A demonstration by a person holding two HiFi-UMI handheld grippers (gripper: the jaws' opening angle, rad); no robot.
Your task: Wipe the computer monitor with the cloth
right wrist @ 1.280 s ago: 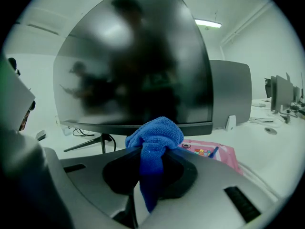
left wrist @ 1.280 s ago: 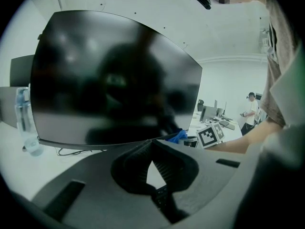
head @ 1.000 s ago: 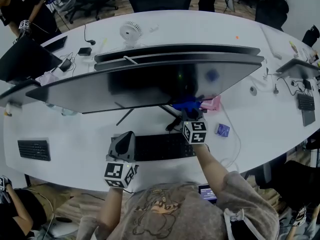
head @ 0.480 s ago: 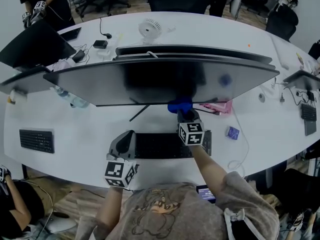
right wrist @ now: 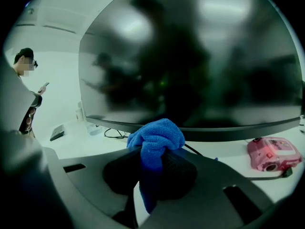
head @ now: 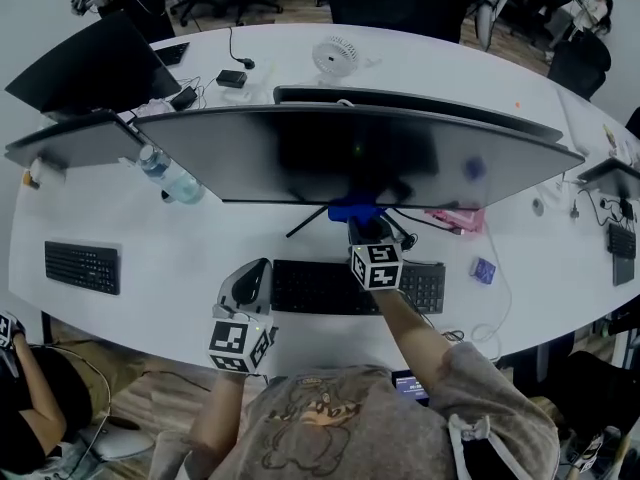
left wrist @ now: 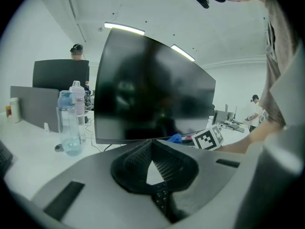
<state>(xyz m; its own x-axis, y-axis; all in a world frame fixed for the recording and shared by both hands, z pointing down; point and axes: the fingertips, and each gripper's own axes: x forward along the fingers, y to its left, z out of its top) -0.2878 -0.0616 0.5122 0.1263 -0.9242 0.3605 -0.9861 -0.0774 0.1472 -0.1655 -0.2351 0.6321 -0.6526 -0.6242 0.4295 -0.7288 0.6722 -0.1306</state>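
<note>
— White desk, curved, in an open office with several screens on it. What sits at the middle?

— One wide dark monitor, switched off, with a keyboard in front of it. A bottle stands near its left end, a small fan is behind it, and a pink object lies under its right part.

— Where is the cloth?

— It is blue and bunched up, clamped between the jaws of the right gripper. The cloth bulges above the jaw tips and a tail hangs down between them. From the head view it lies just below the monitor's bottom edge, near the stand. Whether it touches the screen, I cannot tell.

— And the other one?

— The left gripper hangs over the keyboard's left end, well short of the monitor. Its jaws are closed tip to tip with nothing between them; only a small gap lower down shows desk and keys.
</note>
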